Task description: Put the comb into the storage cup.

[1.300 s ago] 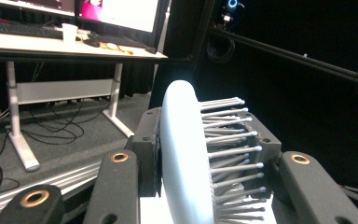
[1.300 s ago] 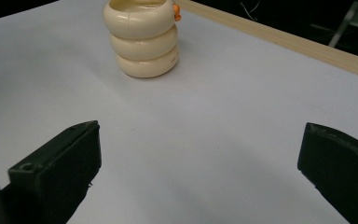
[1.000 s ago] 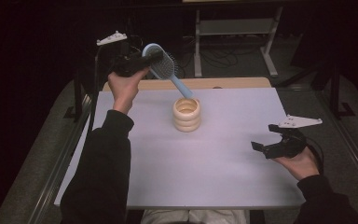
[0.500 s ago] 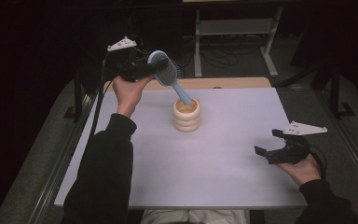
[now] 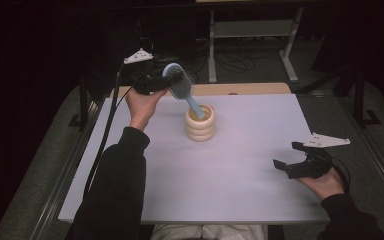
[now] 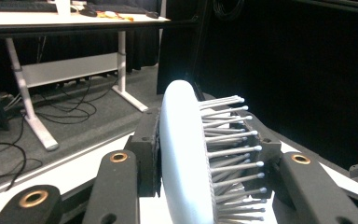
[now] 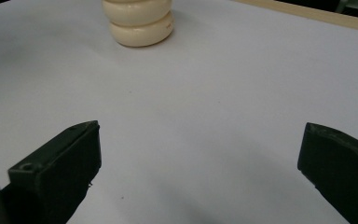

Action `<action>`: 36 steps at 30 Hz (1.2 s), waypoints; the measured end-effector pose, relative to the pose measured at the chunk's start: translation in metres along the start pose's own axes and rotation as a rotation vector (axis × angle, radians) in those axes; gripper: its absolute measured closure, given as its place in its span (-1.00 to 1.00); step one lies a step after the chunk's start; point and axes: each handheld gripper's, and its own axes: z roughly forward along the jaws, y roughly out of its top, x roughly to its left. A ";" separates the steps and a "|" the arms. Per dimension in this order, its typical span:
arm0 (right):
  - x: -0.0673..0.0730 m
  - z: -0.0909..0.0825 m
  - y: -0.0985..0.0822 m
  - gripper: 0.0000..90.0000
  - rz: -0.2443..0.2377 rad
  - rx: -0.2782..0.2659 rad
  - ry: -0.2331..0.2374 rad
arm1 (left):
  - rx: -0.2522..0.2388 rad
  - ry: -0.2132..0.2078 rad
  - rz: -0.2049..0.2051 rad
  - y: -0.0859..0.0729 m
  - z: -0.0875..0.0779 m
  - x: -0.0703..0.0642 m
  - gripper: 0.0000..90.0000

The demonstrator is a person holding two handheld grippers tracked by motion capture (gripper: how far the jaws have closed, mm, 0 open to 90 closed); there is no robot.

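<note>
A light blue hairbrush hangs tilted over the table, its head clamped in my left gripper and its handle tip inside a cream ribbed cup. In the left gripper view the jaws press on both sides of the hairbrush head, bristles pointing right. My right gripper rests open near the table's right front, nothing between its jaws. In the right gripper view the cream cup stands at the top, well beyond the right gripper.
The white tabletop has a wooden strip along its far edge. Beyond the table a desk frame stands on grey floor with loose cables. A cable trails from my left gripper along the table's left side.
My left hand has moved right and down with the hairbrush, sinking the handle into the cup. The right gripper has shifted slightly right.
</note>
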 end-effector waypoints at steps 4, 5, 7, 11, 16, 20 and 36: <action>0.000 0.000 -0.001 -1.00 0.001 -0.002 0.003 | -0.001 -0.002 -0.008 -0.004 0.002 0.002 0.26; 0.000 -0.001 -0.001 -1.00 0.003 -0.003 0.002 | -0.002 0.000 -0.008 -0.006 0.002 0.003 0.26; 0.000 -0.001 -0.001 -1.00 0.003 -0.002 0.002 | -0.006 0.001 -0.024 -0.010 0.003 0.006 0.26; 0.000 0.001 -0.002 -1.00 0.007 0.002 0.002 | -0.007 -0.003 -0.044 -0.017 0.005 0.010 0.26; -0.001 0.003 -0.004 -1.00 0.006 0.013 0.010 | -0.002 -0.012 -0.058 -0.023 0.009 0.010 0.25; 0.000 0.003 -0.004 -1.00 0.001 0.014 0.010 | 0.010 -0.007 -0.067 -0.030 0.014 0.012 0.25; 0.001 0.004 -0.004 -1.00 0.010 0.023 -0.003 | 0.036 0.004 -0.141 -0.054 0.033 0.020 0.24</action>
